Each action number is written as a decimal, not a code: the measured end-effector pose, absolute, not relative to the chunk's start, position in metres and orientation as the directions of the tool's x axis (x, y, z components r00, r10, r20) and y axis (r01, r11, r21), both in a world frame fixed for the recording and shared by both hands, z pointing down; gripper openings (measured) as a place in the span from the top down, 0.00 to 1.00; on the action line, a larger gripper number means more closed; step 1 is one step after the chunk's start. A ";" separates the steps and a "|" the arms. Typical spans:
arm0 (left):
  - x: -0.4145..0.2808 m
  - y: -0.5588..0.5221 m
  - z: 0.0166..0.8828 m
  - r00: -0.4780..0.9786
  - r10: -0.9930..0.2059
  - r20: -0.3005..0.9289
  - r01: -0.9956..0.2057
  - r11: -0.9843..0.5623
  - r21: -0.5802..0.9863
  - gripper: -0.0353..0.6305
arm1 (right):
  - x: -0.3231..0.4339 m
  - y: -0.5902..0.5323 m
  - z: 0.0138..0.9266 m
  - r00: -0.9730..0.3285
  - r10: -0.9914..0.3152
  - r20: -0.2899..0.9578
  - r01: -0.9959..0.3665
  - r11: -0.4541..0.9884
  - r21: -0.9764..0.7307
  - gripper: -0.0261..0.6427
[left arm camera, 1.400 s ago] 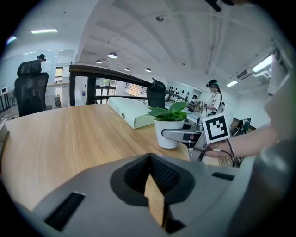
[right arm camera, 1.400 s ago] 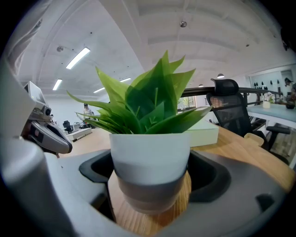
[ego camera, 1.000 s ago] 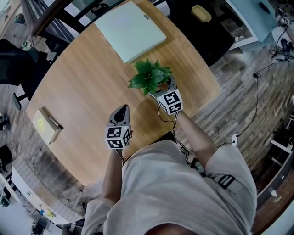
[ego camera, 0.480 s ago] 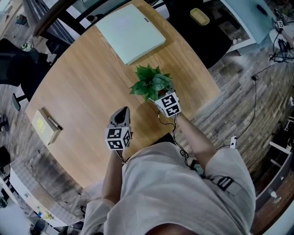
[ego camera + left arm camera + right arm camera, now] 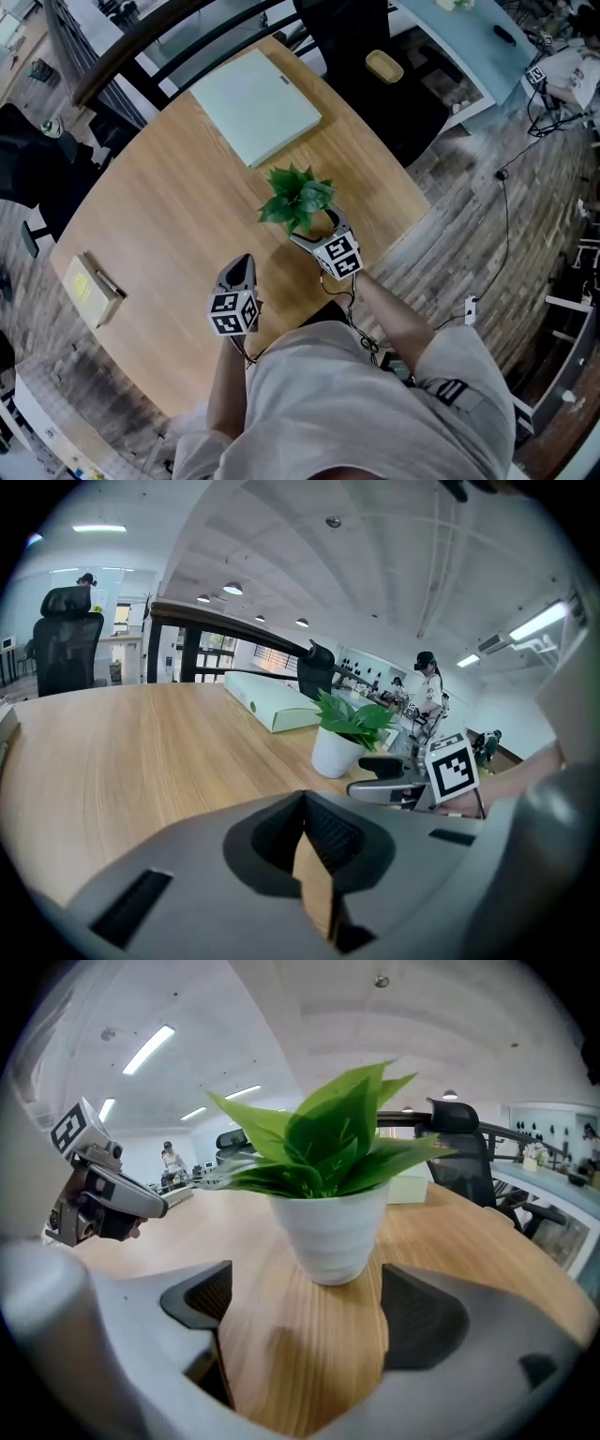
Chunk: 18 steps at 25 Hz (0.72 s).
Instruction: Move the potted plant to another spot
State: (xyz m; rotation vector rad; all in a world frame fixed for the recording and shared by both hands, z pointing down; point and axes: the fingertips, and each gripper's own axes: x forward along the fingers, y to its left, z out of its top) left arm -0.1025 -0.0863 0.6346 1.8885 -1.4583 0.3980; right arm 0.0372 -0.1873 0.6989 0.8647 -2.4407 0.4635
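Right gripper jaws spread, holding nothing. Potted plant stands upright just beyond them on the wooden desk: white tapered pot, broad green leaves. Left gripper pressed together, apart from it.

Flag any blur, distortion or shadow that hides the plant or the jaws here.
Head view: sharp, evenly lit, wide-lens bend at edges; potted plant clear. Right gripper view: fisheye, black corners; plant crisp, soft shadow at its base, right gripper jaws apart. Left gripper view: fisheye, bright ceiling lights; left gripper jaws together, dark but readable.
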 end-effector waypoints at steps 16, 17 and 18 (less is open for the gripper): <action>-0.098 -0.065 0.629 0.392 -0.712 0.583 -0.901 -0.167 0.401 0.93 | 0.056 -0.119 0.662 -0.629 -0.539 0.560 -0.708 0.695 -0.128 0.81; -0.098 -0.063 0.628 0.397 -0.710 0.581 -0.900 -0.176 0.399 0.93 | 0.052 -0.115 0.658 -0.633 -0.545 0.550 -0.707 0.696 -0.124 0.88; -0.098 -0.062 0.627 0.401 -0.710 0.579 -0.899 -0.185 0.397 0.93 | 0.049 -0.111 0.654 -0.635 -0.550 0.543 -0.706 0.698 -0.120 0.95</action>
